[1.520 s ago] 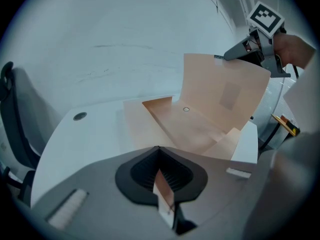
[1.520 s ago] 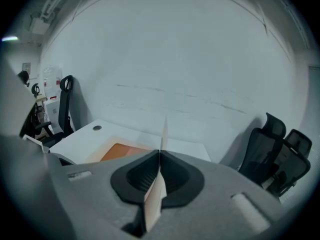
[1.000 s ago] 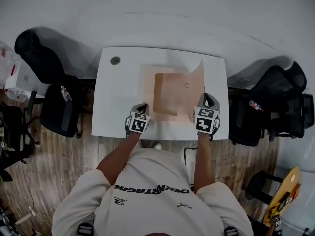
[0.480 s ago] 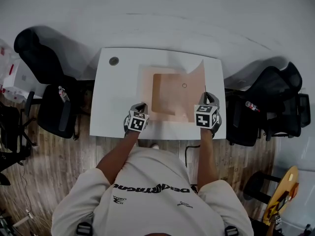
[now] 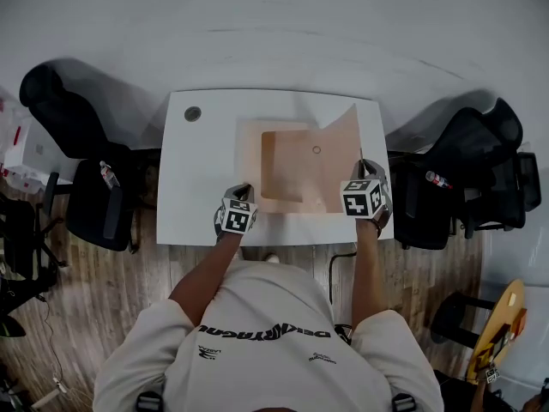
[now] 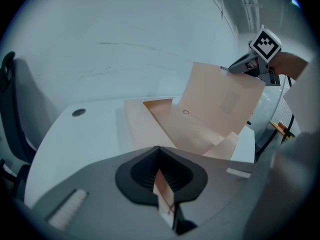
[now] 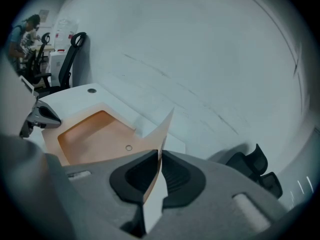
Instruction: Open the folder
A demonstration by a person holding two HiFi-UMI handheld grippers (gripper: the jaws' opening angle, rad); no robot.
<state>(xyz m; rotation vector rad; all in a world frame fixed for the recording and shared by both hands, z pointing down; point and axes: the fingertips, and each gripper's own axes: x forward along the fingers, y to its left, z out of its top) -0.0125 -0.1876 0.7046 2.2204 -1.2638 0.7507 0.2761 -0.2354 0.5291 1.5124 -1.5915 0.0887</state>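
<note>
My left fingers [image 6: 142, 173] are pressed together on the near edge of the pale orange paper folder's [image 5: 292, 174] lower leaf, which lies flat. My right fingers [image 7: 177, 176] pinch the near corner of its front cover [image 5: 341, 148], and they have just been easing apart a little with the sheet between them. The cover stands lifted and tilted up on the right, the folder sits mid-way along the white rectangular surface [image 5: 202, 166], and a black office chair [image 5: 86, 153] stands off each end.
</note>
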